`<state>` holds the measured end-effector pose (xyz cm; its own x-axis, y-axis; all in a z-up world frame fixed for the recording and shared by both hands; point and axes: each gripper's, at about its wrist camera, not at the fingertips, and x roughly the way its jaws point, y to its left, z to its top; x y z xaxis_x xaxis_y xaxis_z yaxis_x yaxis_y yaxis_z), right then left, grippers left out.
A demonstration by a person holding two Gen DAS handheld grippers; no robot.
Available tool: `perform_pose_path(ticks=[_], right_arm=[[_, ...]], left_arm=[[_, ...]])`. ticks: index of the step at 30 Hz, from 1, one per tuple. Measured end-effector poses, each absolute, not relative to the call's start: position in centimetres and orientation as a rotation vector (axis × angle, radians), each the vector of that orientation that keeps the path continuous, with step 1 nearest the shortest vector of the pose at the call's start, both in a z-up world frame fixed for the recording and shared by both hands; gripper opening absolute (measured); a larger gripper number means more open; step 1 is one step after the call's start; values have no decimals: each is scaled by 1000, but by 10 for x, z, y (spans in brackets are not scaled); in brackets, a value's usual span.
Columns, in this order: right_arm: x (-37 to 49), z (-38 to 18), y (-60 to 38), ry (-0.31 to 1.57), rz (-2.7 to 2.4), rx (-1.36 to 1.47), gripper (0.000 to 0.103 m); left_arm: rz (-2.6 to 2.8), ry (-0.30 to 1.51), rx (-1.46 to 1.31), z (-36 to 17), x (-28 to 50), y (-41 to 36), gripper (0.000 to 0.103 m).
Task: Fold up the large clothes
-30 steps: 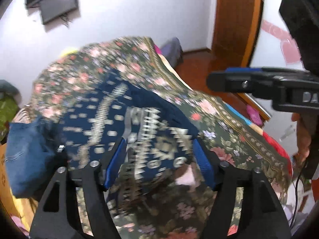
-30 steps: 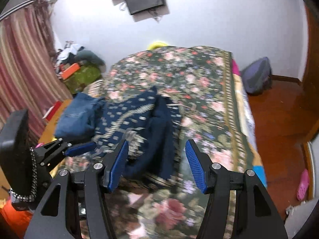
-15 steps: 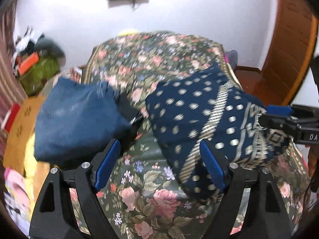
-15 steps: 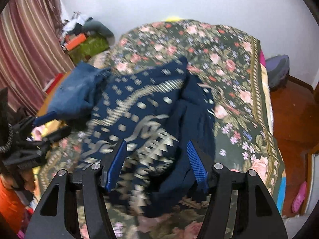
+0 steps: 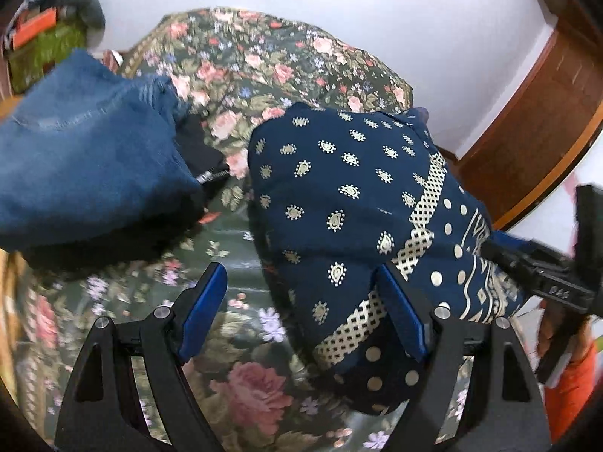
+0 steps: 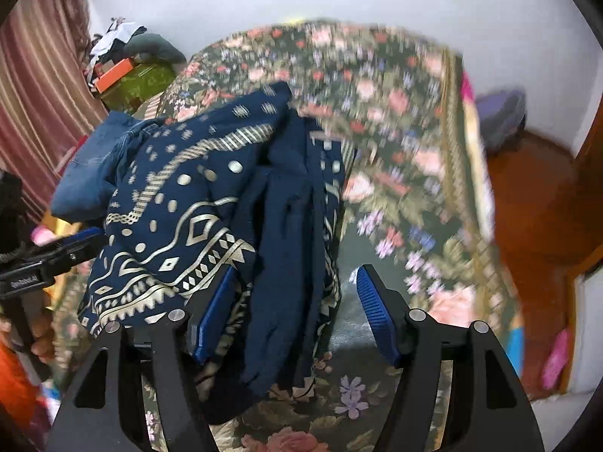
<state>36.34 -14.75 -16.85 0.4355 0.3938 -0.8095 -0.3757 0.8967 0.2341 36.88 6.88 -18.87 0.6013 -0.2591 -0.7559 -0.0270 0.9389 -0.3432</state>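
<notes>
A navy garment with gold print [image 5: 350, 203] lies bunched on a floral bed cover [image 5: 264, 60]. In the right wrist view the same garment [image 6: 211, 211] lies in a heap with a plain navy part hanging at its front. My left gripper [image 5: 301, 312] is open and low over the bed, with the garment's near edge against its right finger [image 5: 401, 314]. My right gripper [image 6: 294, 312] is open, with the garment's plain navy fold lying between its fingers. The right gripper also shows in the left wrist view [image 5: 535, 275], at the garment's right edge.
Folded blue jeans [image 5: 86, 162] lie on the bed left of the garment, over a dark item with a zip [image 5: 207, 173]. A green box with clutter [image 6: 139, 75] stands by the curtain. Wooden floor [image 6: 535, 196] and a door frame [image 5: 546, 120] are to the right.
Both grippers have moved lower and closer to the navy garment. The garment now reaches between the right gripper's fingers and touches the left gripper's right finger.
</notes>
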Motion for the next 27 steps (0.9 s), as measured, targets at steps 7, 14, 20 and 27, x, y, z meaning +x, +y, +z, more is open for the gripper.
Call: perform_pose_path(ticks=[7, 14, 20, 27], right_arm=[[385, -188, -163, 1117, 579, 274, 63], [395, -192, -162, 1142, 670, 368, 68], [406, -197, -156, 1148, 700, 390, 74], [408, -195, -146, 1156, 687, 359, 73]], left_arm=[[-182, 956, -478, -210, 388, 74, 97], [-299, 1011, -687, -237, 410, 76, 100], [-355, 1024, -739, -244, 420, 71, 100], [-367, 1041, -656, -231, 426, 50, 95]])
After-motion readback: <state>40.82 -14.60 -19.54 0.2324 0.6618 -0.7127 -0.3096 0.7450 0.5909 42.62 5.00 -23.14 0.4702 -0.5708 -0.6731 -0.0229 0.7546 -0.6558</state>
